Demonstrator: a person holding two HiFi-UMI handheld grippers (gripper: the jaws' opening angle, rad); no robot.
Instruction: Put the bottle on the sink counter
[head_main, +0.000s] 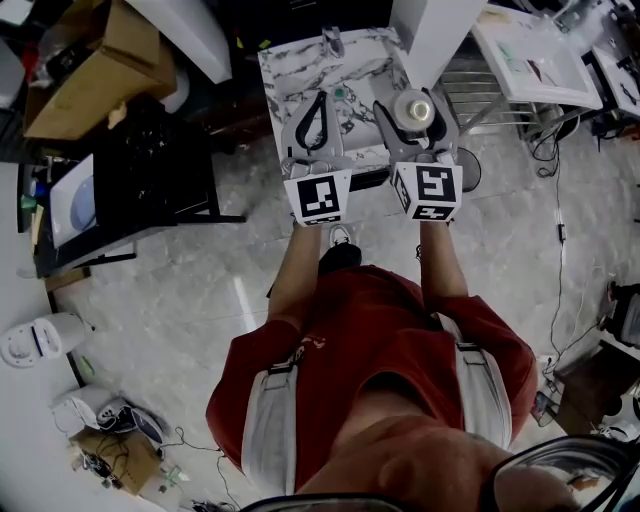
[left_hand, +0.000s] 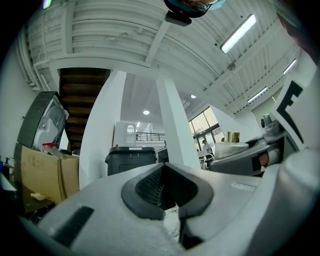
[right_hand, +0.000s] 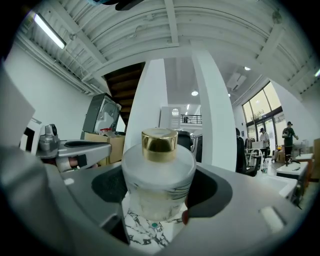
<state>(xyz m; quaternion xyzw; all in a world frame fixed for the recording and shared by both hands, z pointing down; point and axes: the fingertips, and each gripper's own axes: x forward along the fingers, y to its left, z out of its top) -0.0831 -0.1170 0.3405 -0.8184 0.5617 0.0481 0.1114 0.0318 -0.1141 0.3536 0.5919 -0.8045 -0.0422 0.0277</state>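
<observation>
My right gripper (head_main: 415, 110) is clamped on the frosted white gold-capped bottle (right_hand: 158, 170), upright over the marble-patterned sink counter (head_main: 300, 70). My left gripper (head_main: 318, 125) is closed, empty. Releasing before the base seats flat, I risk it toppling off the edge

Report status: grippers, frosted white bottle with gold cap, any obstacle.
Left gripper shut, empty. Right gripper shut on frosted white gold-capped bottle, over marble-patterned counter. No obstacle seen.

Bottle (right_hand: 159, 175) between fingers of right gripper (head_main: 415, 113), over sink counter (head_main: 290, 70) — left gripper (head_main: 319, 100) just beside, at its left.
</observation>
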